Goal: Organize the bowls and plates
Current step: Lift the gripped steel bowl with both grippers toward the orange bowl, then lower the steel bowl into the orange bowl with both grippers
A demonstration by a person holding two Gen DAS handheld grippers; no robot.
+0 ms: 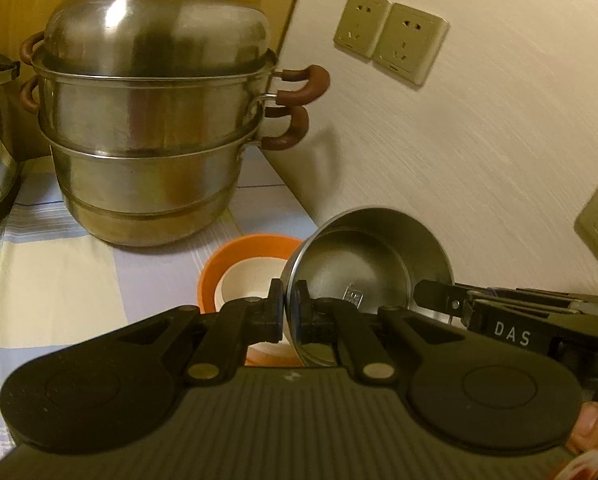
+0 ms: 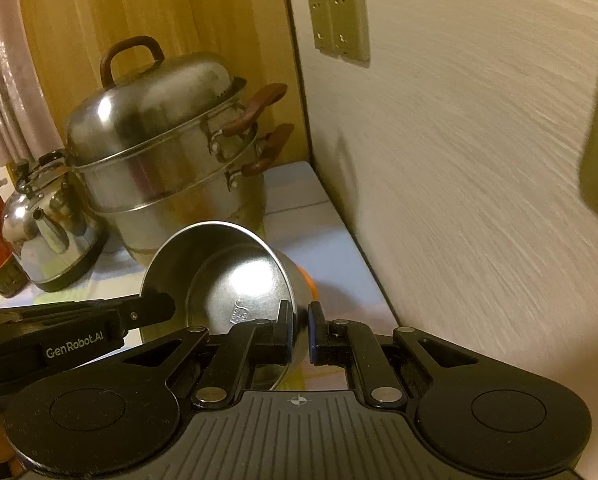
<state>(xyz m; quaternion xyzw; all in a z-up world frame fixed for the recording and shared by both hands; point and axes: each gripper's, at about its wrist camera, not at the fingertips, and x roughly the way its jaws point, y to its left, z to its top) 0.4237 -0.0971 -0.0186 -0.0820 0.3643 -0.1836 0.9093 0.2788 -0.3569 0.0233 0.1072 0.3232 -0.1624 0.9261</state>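
**Spotter:** Right, you have the steel bowl (image 1: 363, 264) off the counter (image 1: 59, 272), tipped with its mouth towards you, in front of the big steamer pot (image 1: 155, 128). Your left tool (image 1: 287, 312) is clenched on the rim on one side, your right tool (image 2: 301, 332) on the opposite side.

**Checker:** Why both tools on one bowl?

**Spotter:** My reading is that the wall is thin and slick, so a pinch on each side keeps it from swinging. On the right tool, one pad sits inside the rim and the other outside; glare hides the contact, though, so you should treat that grip as probable.

**Checker:** And where is it headed?

**Spotter:** Likely the orange bowl (image 1: 251, 264), which rests on the counter just in front of the steamer pot, partly behind the steel one. Nesting them would suit the task. You are close to the wall, right of the steamer pot, so mind the clearance.
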